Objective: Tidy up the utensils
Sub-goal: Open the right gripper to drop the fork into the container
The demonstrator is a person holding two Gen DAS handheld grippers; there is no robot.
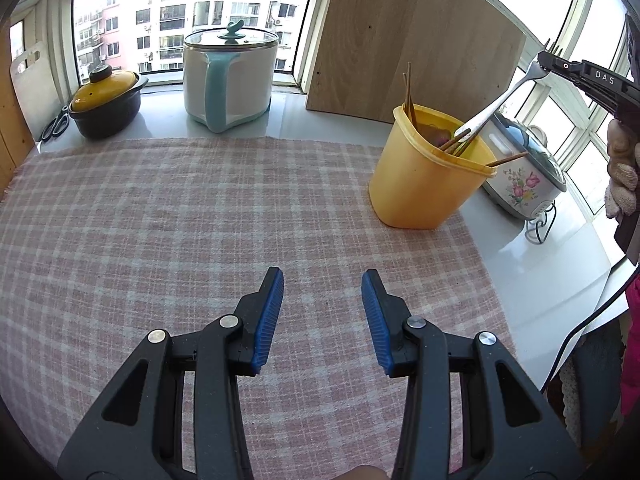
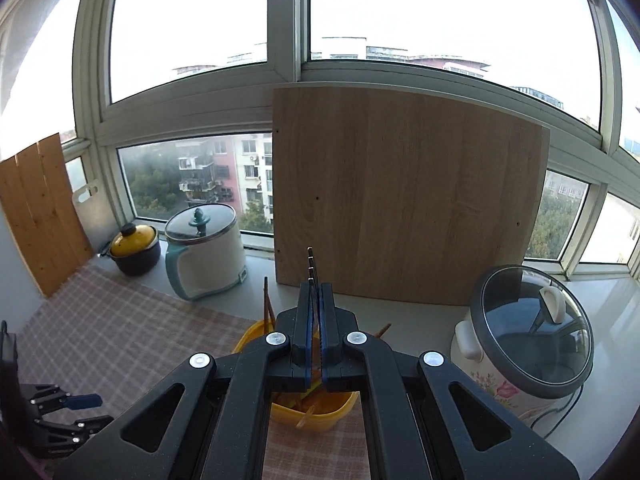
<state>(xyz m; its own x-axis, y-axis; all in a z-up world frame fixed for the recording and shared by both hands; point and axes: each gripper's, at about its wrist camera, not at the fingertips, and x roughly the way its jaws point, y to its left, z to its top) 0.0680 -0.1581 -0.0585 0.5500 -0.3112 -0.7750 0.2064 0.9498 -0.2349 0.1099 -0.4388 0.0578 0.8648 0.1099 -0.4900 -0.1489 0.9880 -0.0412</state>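
The left gripper (image 1: 322, 280) hung half open and empty over the checked cloth (image 1: 160, 220). Ahead and to its right stood the yellow holder (image 1: 420, 192) with chopsticks (image 1: 408, 88). Above it, the right gripper (image 2: 316, 286) was clamped on a fork (image 1: 496, 106), handle end down in the holder.

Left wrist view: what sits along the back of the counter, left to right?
Scissors → yellow-lidded pot → white cooker with teal handle → wooden board → yellow utensil tub → floral rice cooker.
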